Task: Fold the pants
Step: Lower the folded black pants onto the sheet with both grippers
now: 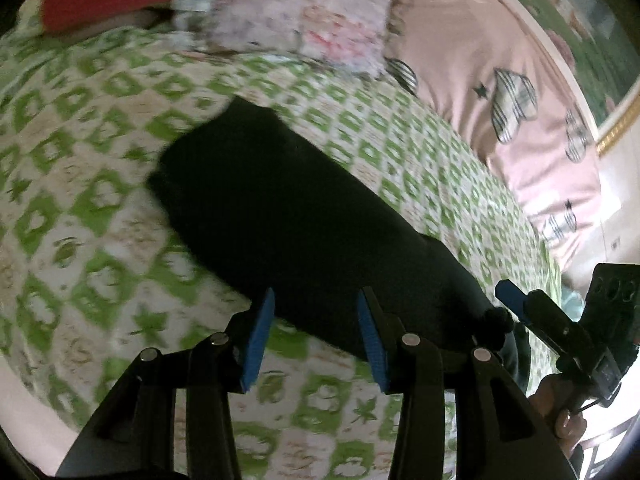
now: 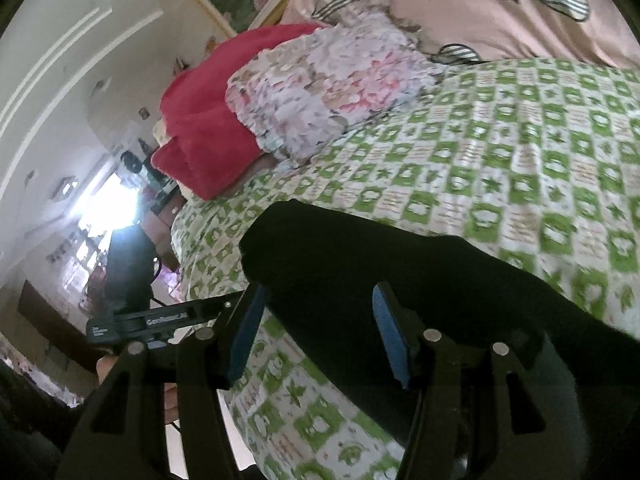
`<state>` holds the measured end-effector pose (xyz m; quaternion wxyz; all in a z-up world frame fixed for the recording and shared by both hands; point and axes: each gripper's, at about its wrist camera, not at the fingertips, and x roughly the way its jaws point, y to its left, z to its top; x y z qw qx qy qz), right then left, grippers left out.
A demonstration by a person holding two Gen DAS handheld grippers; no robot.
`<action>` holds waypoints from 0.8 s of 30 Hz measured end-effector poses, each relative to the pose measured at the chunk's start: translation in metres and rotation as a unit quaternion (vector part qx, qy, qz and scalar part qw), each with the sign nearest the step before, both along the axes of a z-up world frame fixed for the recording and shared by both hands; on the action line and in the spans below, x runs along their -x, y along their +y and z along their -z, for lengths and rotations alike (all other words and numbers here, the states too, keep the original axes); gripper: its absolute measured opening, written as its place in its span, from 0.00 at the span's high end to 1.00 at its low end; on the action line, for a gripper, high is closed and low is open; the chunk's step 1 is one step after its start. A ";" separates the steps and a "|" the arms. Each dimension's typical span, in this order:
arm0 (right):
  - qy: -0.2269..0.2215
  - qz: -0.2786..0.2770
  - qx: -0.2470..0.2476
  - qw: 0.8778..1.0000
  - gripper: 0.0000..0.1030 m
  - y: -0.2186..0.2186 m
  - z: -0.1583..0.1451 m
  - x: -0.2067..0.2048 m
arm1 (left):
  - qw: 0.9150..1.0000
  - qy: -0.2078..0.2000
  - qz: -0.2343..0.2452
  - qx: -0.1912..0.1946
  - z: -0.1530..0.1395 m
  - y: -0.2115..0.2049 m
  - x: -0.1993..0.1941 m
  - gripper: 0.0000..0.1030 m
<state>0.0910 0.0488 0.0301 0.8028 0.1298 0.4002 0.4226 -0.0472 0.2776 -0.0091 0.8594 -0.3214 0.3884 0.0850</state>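
Note:
Black pants point(image 1: 280, 208) lie as a long dark strip on the green-and-white patterned bedspread point(image 1: 80, 184). My left gripper point(image 1: 316, 308) is open and empty, hovering over the pants' near edge. The right gripper point(image 1: 516, 300) shows at the lower right of the left wrist view, by the pants' end. In the right wrist view the pants point(image 2: 380, 260) run under my right gripper point(image 2: 318, 300), which is open with blue pads either side of the cloth, not clamped on it.
A red blanket point(image 2: 200, 120) and a floral folded cloth point(image 2: 320, 92) lie at the far end of the bed. A pink quilt with striped shapes point(image 1: 500, 92) lies along one side. The bed edge and room floor point(image 2: 120, 240) show on the left.

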 end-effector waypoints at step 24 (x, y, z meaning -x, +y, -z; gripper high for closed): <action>-0.001 -0.079 0.060 0.995 0.44 0.092 0.003 -0.068 | 0.995 0.023 -0.087 0.048 0.027 0.069 0.013 0.48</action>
